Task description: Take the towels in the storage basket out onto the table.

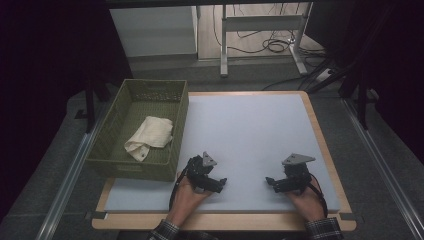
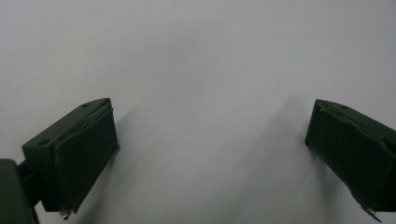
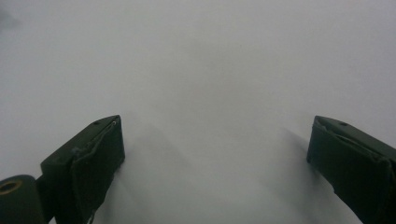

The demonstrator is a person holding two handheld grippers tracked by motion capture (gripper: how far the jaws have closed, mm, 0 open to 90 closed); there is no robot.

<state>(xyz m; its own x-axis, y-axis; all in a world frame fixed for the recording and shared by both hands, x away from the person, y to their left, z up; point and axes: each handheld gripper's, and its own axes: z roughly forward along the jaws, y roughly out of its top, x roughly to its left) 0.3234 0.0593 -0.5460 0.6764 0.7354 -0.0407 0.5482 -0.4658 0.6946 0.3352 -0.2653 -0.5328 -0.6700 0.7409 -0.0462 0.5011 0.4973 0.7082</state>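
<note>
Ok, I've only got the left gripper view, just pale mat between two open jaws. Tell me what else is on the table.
Observer: A green basket stands at the mat's left edge, in the high view.
Operator: Say what's in it.
Observer: One crumpled white cloth, lying on the basket's floor.
Operator: Now give me the right gripper.
Observer: The right gripper rests low on the mat near the front edge, jaws wide open with nothing between them.
Operator: And place mine against the basket.
Observer: Your left gripper sits just right of the basket's front corner, apart from it, pointing toward the right gripper.
</note>
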